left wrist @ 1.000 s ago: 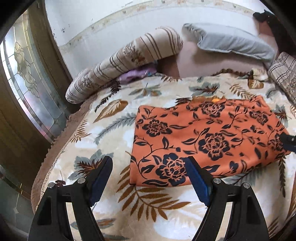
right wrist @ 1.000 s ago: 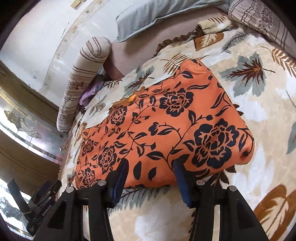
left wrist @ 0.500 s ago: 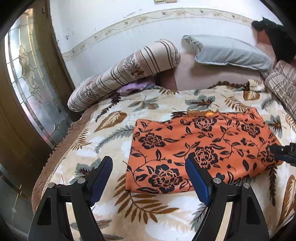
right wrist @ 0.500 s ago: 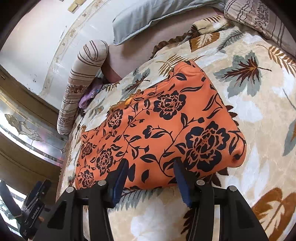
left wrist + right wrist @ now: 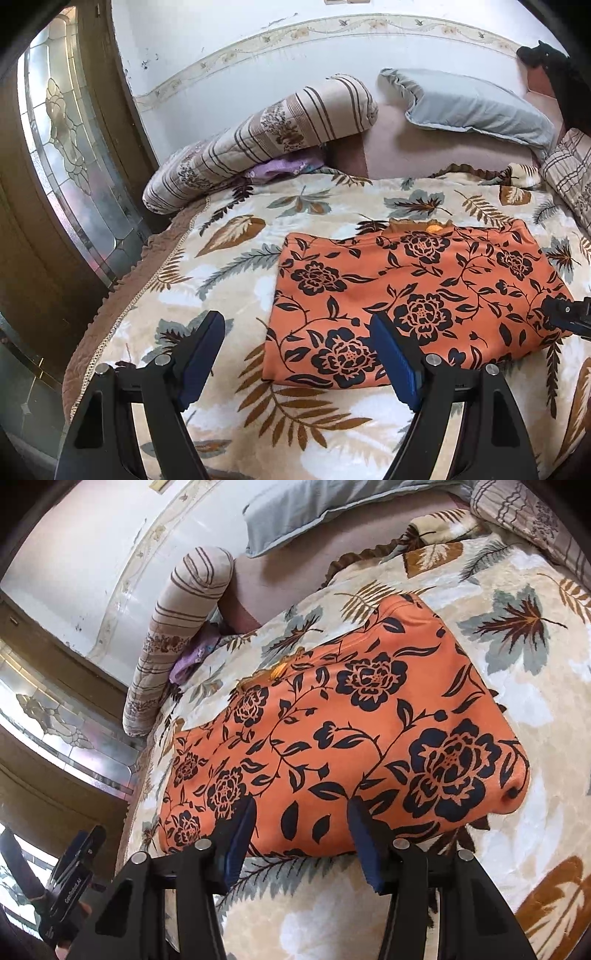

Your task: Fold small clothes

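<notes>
An orange garment with black flowers (image 5: 413,295) lies folded flat in a rectangle on the leaf-patterned blanket (image 5: 229,258). It also shows in the right wrist view (image 5: 343,731). My left gripper (image 5: 297,345) is open and empty, above the blanket off the garment's near left corner. My right gripper (image 5: 301,825) is open and empty, just above the garment's near edge. The right gripper's tip shows at the right edge of the left wrist view (image 5: 569,317). The left gripper shows at the lower left of the right wrist view (image 5: 70,882).
A striped bolster (image 5: 258,140) and a grey pillow (image 5: 472,107) lie at the head of the bed against the wall. A purple cloth (image 5: 284,168) is tucked under the bolster. A glass-panelled door (image 5: 70,147) stands left. Another striped cushion (image 5: 569,173) lies right.
Both grippers have pulled back and up from the garment, so it looks smaller and farther away. The garment lies still. Both stay open.
</notes>
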Tool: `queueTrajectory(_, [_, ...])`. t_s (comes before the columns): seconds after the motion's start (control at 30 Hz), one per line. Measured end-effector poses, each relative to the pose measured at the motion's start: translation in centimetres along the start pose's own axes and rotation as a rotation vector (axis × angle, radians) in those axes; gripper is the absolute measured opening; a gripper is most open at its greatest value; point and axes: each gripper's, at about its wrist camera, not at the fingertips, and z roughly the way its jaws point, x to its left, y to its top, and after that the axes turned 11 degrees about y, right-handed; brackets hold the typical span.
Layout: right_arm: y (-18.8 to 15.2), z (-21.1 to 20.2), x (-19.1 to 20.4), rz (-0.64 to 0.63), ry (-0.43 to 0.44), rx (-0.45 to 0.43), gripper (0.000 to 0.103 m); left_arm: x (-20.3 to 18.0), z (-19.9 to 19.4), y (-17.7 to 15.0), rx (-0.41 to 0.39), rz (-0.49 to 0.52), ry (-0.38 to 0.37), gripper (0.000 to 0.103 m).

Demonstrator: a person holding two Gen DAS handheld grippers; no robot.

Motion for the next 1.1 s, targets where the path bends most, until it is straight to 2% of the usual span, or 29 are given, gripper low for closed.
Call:
queueTrajectory(0.77, [-0.1, -2.1, -2.3, 0.019, 0.007, 0.012, 0.055, -5.2, 2.7, -0.2, 0.05, 0.057, -0.059, 0.082])
queueTrajectory(0.83, [-0.2, -2.0, -2.7, 0.039, 0.017, 0.026, 0.057, -5.3, 3.5, -0.5, 0.098, 0.051, -0.094, 0.082])
queueTrajectory(0.93, [-0.4, -1.8, -3.6, 0.094, 0.045, 0.054, 0.06, -4.5, 5.8, -1.8, 0.244, 0.005, -0.157, 0.082])
queueTrajectory(1.0, [-0.6, -1.6, -4.3, 0.148, 0.08, 0.075, 0.063, -3.1, 7.8, -3.3, 0.365, -0.058, -0.202, 0.082])
queueTrajectory(1.1, [-1.2, -1.3, -5.9, 0.271, 0.156, 0.104, 0.065, -1.0, 9.6, -5.0, 0.479, -0.163, -0.247, 0.082])
